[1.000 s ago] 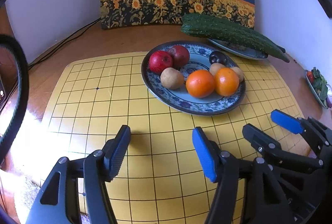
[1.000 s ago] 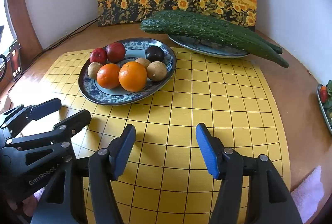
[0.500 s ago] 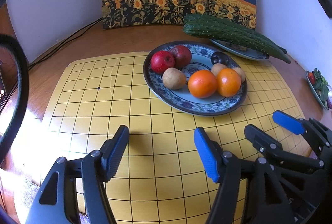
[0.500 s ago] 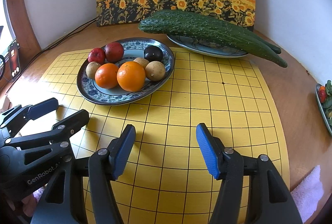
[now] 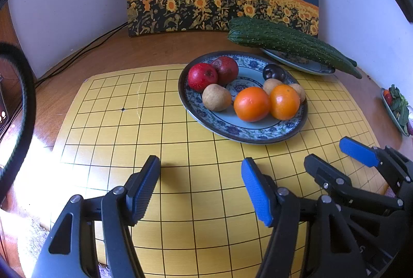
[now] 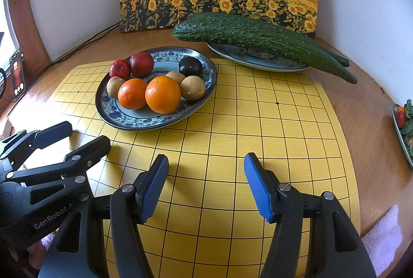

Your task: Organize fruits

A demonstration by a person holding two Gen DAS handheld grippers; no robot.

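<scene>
Both grippers (image 5: 200, 190) (image 6: 206, 187) agape, low over board (image 6: 258, 123)

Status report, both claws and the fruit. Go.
Left claw open, empty, over the yellow board. Right claw open, empty, alongside. Fruit all on the blue plate, untouched. Nothing between claws and plate.
</scene>
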